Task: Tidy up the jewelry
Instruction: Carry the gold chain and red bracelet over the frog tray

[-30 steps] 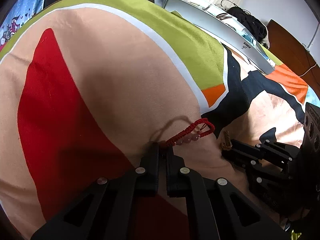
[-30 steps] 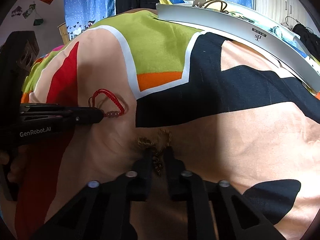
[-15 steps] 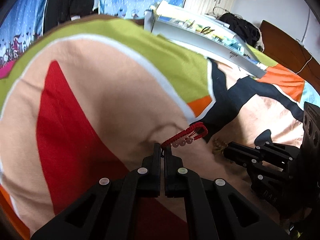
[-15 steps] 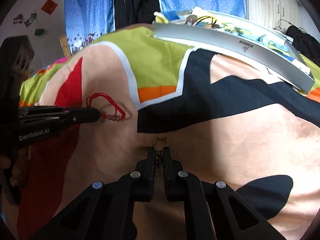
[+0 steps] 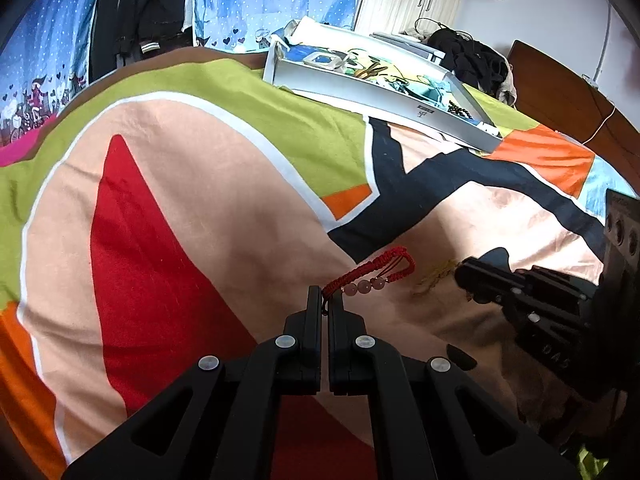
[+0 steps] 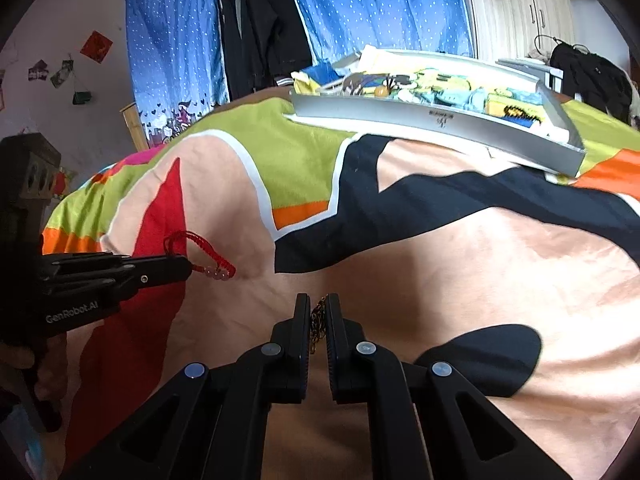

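While the red cord bracelet [image 5: 374, 272] is pinched in the closed left claw [image 5: 325, 300], a gold chain [image 6: 317, 326] is gripped by the right claw [image 6: 318, 310]; the grey tray [image 6: 436, 120] is seen at 1 o'clock.

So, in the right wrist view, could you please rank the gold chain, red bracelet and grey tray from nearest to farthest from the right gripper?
1. Gold chain: between the right gripper jaws.
2. Red bracelet: left, held by the left gripper.
3. Grey tray: far back, right of centre.

bedspread [image 6: 460, 264] open between grippers and tray [image 6: 436, 120] | tray rim raised
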Demonstrator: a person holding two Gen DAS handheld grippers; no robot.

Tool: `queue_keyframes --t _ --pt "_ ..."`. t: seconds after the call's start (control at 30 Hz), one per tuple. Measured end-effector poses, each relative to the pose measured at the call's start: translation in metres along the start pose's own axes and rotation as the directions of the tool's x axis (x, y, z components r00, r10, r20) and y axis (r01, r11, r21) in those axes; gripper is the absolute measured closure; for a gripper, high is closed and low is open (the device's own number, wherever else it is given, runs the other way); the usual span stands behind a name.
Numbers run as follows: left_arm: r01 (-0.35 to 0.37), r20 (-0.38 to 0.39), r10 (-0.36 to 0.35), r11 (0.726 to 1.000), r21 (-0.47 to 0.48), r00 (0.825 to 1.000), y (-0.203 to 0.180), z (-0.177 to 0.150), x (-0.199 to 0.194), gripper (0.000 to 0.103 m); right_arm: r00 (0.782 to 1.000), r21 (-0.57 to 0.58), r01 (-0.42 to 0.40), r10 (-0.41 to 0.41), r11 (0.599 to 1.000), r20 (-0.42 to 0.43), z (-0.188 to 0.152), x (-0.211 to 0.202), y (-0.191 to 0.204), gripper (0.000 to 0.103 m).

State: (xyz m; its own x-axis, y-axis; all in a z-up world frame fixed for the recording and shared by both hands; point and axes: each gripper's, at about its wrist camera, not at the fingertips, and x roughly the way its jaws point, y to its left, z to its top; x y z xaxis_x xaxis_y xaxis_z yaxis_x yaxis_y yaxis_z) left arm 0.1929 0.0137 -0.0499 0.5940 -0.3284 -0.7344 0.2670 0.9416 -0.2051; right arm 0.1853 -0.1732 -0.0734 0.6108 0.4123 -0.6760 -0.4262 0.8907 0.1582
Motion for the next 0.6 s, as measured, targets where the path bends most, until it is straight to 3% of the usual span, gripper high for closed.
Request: queue_keyframes --t 0.3,0.6 --pt "-0.006 0.020 0.007 1.000 -0.030 1.000 -0.019 0.036 -0.003 0.103 0.997 -0.019 0.015 -0.014 1.000 0.076 0.042 -0.039 -0.024 0.096" --pt "-0.020 0.061 0.023 0.999 -0.041 0.998 -0.037 0.139 0.008 0.103 0.987 0.002 0.021 -0.021 1.000 0.161 0.136 -0.060 -0.073 0.096"
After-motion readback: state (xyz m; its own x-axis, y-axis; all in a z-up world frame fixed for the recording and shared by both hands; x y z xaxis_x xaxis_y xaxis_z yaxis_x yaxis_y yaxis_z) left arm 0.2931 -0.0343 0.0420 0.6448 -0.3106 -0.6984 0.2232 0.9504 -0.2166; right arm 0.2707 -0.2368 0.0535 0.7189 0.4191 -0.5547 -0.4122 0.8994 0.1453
